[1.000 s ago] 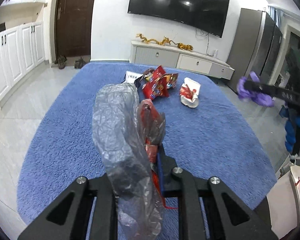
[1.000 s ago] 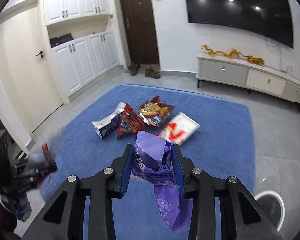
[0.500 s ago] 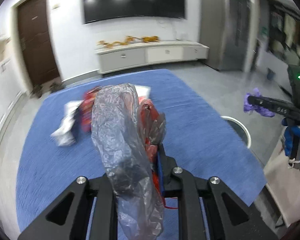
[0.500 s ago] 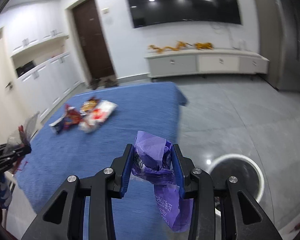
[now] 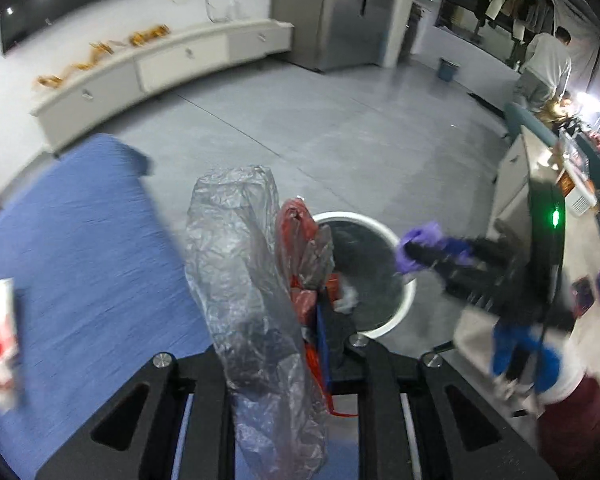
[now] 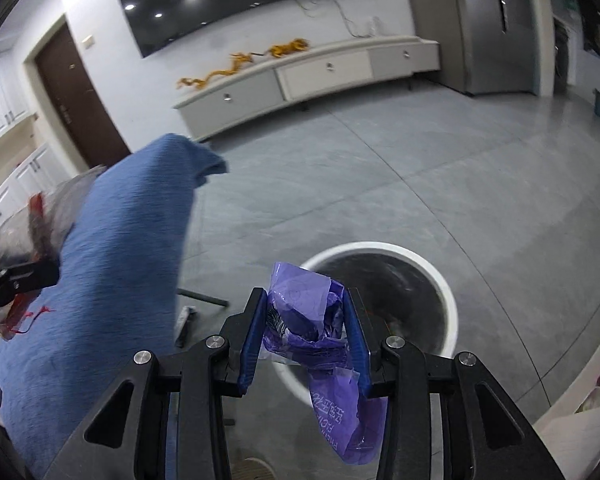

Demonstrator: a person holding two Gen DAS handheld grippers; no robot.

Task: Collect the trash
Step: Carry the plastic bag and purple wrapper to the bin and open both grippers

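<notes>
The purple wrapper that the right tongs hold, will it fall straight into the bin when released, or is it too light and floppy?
The purple wrapper looks thin and limp: its free end hangs crumpled below the right tongs. It is probably very light, so it may flutter or cling to a pad rather than drop cleanly. Releasing it close above the white bin seems safer.

The bin (image 6: 450, 308) stands on the floor (image 6: 380, 184), right of the rug (image 6: 112, 264); something, perhaps trash, lies in it; cabinet (image 6: 308, 76) behind.
</notes>
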